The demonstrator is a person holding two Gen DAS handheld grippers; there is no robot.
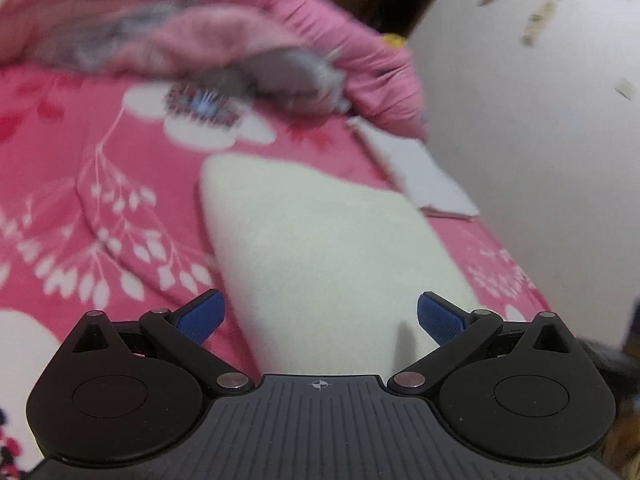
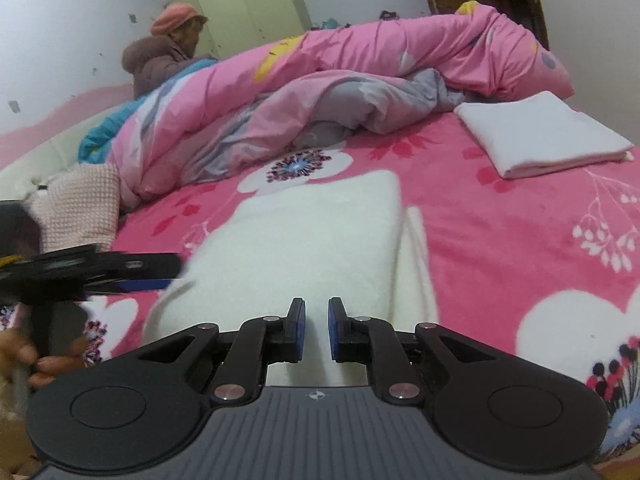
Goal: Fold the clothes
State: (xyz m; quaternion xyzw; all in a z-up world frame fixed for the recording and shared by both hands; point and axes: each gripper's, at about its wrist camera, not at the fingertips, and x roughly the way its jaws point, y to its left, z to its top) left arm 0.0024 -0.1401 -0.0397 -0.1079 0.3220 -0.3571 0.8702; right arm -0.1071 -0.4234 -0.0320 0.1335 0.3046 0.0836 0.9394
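Observation:
A folded cream fleece garment [image 1: 320, 248] lies on the pink flowered bedsheet [image 1: 80, 152]. My left gripper [image 1: 320, 316] hovers over its near end, open wide, blue pads on either side with nothing pinched. In the right wrist view the same garment [image 2: 312, 240] stretches away from my right gripper [image 2: 317, 328], whose jaws stand almost together with only a slim gap and nothing between them. The left gripper [image 2: 120, 272] shows there at the garment's left edge, held by a hand [image 2: 40, 364].
A folded white cloth [image 2: 544, 136] lies at the bed's far right near the wall [image 1: 540, 160]. A rumpled pink quilt [image 2: 360, 80] fills the back of the bed. A pink waffle cloth [image 2: 80, 208] sits left. A person [image 2: 168, 52] sits behind the quilt.

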